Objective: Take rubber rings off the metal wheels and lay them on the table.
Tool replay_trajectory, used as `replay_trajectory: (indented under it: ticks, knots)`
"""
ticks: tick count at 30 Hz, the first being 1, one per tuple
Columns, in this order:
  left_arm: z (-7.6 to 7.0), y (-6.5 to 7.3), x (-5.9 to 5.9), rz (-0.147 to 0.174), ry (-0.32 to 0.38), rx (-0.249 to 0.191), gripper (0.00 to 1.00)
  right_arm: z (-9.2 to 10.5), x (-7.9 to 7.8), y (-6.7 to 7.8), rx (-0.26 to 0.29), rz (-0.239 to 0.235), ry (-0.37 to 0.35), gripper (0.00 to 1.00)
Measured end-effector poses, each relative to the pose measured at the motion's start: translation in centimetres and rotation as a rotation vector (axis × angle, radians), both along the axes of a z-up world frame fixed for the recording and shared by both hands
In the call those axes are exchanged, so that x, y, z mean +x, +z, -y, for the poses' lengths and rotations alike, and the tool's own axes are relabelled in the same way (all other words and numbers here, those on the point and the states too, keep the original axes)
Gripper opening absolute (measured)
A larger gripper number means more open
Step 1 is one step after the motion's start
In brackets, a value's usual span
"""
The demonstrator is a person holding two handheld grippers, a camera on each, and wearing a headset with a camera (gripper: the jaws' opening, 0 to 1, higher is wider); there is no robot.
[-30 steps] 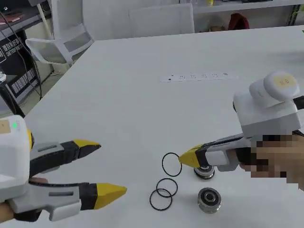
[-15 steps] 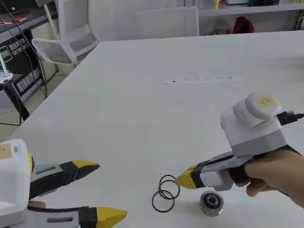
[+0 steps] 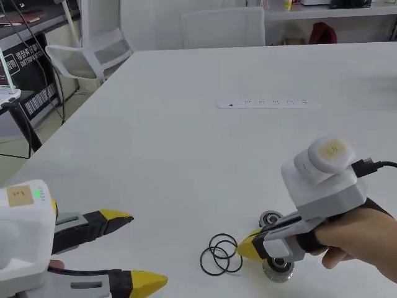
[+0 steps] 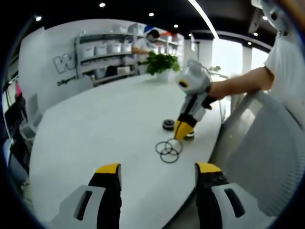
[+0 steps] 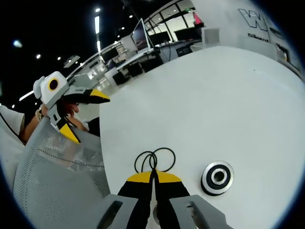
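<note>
Inspection from my position at the white surface [image 3: 186,155]. My right gripper [image 3: 247,246] is low over the near edge, its yellow-tipped jaws closed together with no gap showing in the right gripper view. The tips meet the rim of the rubber rings [image 3: 220,253], and a thin dark line runs up to the seam between them. I cannot tell whether a ring is pinched there or merely touched. The rings lie flat on the surface as an overlapping cluster, three as far as I can count, just left of the right gripper's tips in the head view. One metal wheel [image 3: 270,218] sits on the surface just beyond the right gripper, close to the rings but apart from them. A second wheel [image 3: 277,268] lies partly hidden beneath the same gripper. My left gripper [image 3: 133,248] is held at the lower left, well apart from the rings, its jaws spread wide and holding nothing. A power strip [image 3: 267,103] lies farther back on the surface. A white chair [image 3: 93,53] stands beyond the far corner.
</note>
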State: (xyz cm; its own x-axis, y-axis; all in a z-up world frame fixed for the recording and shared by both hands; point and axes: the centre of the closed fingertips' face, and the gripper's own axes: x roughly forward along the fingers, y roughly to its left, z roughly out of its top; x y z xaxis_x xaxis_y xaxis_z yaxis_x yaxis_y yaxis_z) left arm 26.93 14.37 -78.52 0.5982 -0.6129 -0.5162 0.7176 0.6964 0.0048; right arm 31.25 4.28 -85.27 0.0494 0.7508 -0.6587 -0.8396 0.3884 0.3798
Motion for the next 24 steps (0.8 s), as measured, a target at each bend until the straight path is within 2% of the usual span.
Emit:
replay_trajectory:
  ticks: [8,24]
  knots:
    - [0.0,-0.1,0.0,-0.002,0.002,0.001,0.62,-0.6,0.3,-0.2,-0.015,0.063,0.007,0.0]
    - [-0.1,-0.1,0.1,0.0,0.008,0.0,0.61,-1.4,0.6,-0.9,-0.04,0.118,0.016,0.0]
